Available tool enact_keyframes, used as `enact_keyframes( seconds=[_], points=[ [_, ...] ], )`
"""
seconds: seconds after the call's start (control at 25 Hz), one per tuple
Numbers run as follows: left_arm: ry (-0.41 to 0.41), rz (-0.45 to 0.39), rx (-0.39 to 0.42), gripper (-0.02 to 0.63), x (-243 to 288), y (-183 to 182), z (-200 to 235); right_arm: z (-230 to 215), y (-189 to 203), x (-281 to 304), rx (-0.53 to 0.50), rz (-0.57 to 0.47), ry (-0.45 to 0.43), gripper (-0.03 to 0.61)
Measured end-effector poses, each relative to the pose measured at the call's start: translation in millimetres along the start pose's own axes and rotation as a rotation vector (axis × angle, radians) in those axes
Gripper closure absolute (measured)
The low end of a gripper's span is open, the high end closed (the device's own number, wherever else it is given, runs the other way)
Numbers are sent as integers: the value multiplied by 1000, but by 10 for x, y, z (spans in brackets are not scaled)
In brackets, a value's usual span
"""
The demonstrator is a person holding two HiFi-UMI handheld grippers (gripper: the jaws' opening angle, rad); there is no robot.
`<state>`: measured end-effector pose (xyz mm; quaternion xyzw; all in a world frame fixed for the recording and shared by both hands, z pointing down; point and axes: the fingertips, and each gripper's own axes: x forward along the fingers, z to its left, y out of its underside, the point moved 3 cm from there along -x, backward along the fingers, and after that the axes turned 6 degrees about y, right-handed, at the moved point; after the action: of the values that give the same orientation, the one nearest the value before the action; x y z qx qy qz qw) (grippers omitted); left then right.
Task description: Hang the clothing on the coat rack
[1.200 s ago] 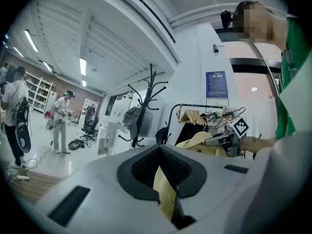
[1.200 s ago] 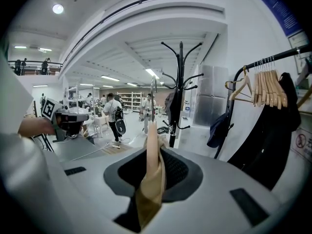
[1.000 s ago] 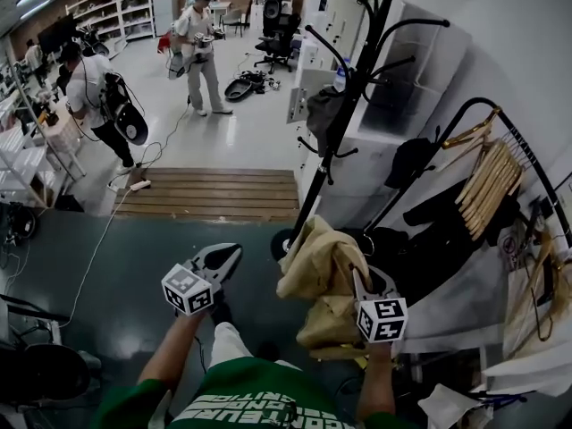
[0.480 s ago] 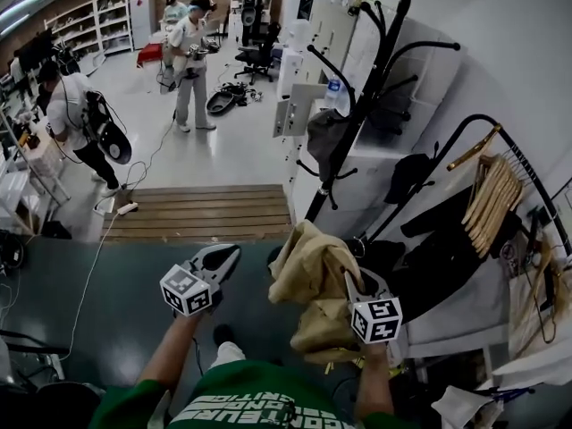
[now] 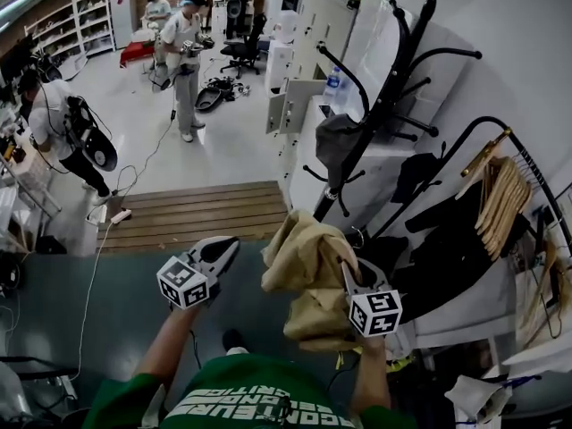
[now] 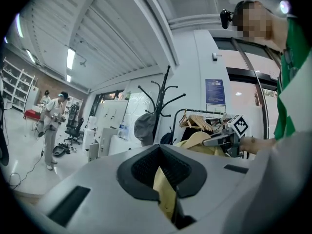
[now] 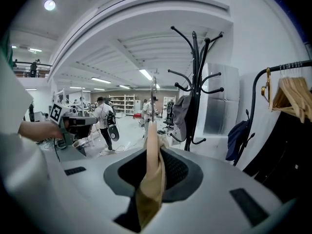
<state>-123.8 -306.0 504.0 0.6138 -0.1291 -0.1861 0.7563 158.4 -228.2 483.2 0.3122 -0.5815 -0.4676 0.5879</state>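
My right gripper [image 5: 347, 271] is shut on a tan piece of clothing [image 5: 304, 262] that hangs bunched below it. In the right gripper view the cloth [image 7: 148, 189] fills the slit of my right gripper [image 7: 152, 150], and a thin metal hook [image 7: 154, 99] rises above it. The black coat rack [image 5: 384, 105] stands just beyond, with a grey item on one low hook. My left gripper [image 5: 234, 242] hovers left of the clothing, apart from it. In the left gripper view a yellowish strip shows in the narrow slit of my left gripper [image 6: 160, 150].
A black garment rail with wooden hangers [image 5: 500, 195] and dark clothes [image 5: 447, 239] stands right of the rack. A wooden platform [image 5: 197, 213] lies ahead on the floor. Two people [image 5: 183, 52] [image 5: 58, 132] stand farther off, near shelves and office chairs.
The clothing and both grippers have come closer to the coat rack, and the cloth now covers its base. The right grip is unchanged.
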Motion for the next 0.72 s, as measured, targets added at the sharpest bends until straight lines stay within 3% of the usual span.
enact_keyframes(
  seconds=[0.48, 0.72],
  points=[
    [42, 2, -24, 609, 80, -15, 415, 173, -222, 394, 4, 8, 12, 503],
    [-12, -29, -16, 609, 281, -62, 508, 85, -229, 534, -8, 10, -25, 503]
  ],
)
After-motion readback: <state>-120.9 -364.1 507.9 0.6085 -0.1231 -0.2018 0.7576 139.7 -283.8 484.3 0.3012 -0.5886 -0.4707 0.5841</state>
